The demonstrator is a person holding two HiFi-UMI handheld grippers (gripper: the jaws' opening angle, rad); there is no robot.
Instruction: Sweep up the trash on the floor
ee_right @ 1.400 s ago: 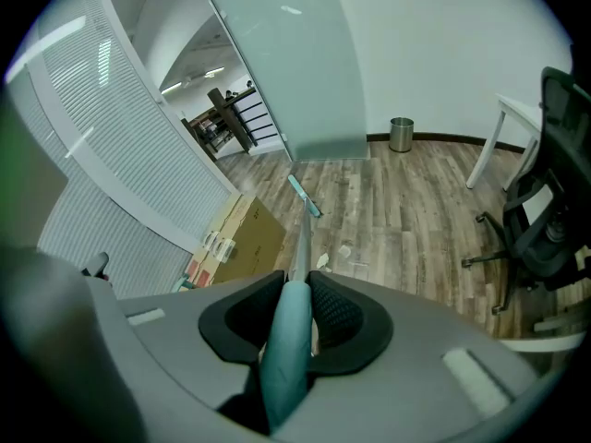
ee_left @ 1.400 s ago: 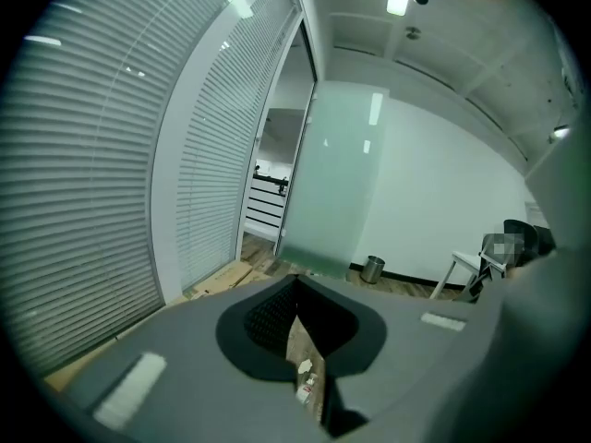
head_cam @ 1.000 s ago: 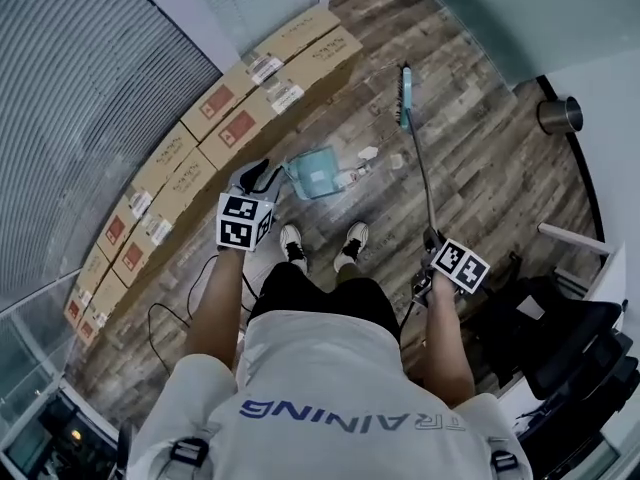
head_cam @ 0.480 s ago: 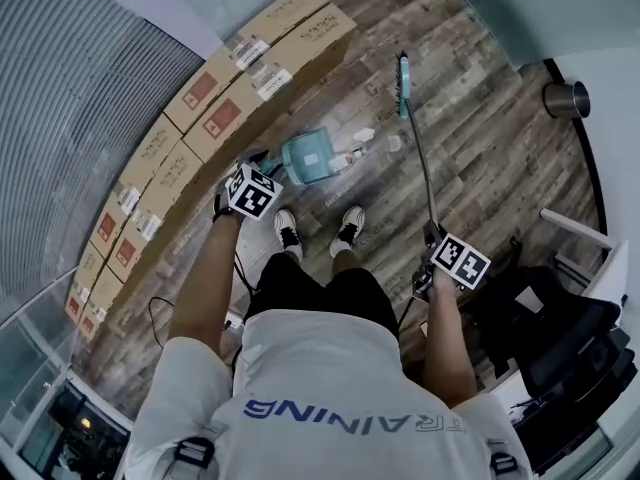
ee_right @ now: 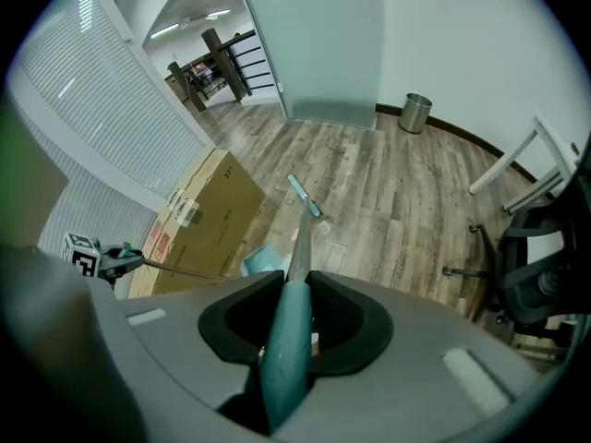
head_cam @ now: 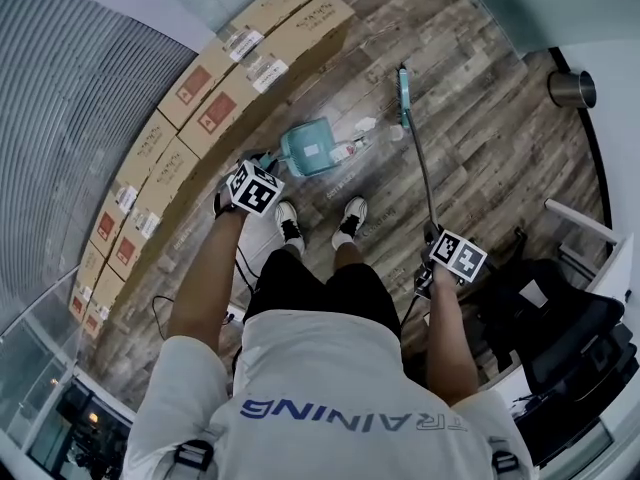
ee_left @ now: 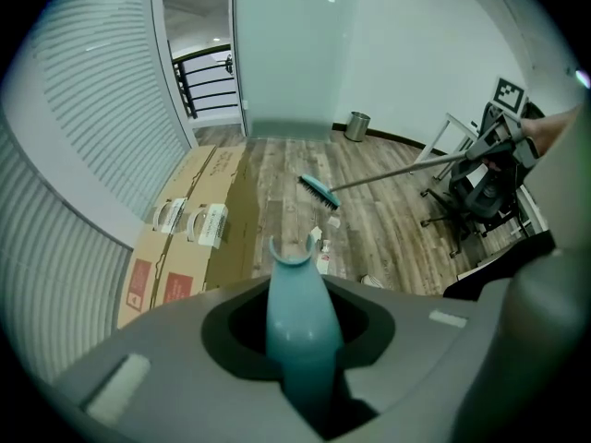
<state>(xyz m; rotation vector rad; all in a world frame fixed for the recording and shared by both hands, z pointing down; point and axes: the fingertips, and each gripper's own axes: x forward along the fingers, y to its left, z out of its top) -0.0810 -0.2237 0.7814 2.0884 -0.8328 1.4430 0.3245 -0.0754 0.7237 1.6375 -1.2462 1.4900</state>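
A teal dustpan (head_cam: 308, 148) stands on the wood floor just ahead of the person's shoes (head_cam: 290, 223). My left gripper (head_cam: 258, 163) sits over the dustpan's upright teal handle (ee_left: 294, 321); the jaws are closing with the handle between them. My right gripper (head_cam: 432, 240) is shut on the teal grip of the broom (ee_right: 286, 349). The broom's pole (head_cam: 424, 173) runs forward to the brush head (head_cam: 403, 93), which rests on the floor. White scraps of trash (head_cam: 362, 126) lie between the brush head and the dustpan. They also show in the left gripper view as trash (ee_left: 319, 245).
A row of cardboard boxes (head_cam: 200, 108) lines the left wall beside the dustpan. A metal bin (head_cam: 571, 88) stands at the far right wall. A black office chair (head_cam: 560, 328) and a white frame (head_cam: 580, 223) stand at the right. A cable (head_cam: 165, 308) loops on the floor behind.
My left gripper has dropped and tilted down onto the dustpan handle beside the boxes. The right gripper has sunk a little with the broom, whose brush head stays near the scraps.
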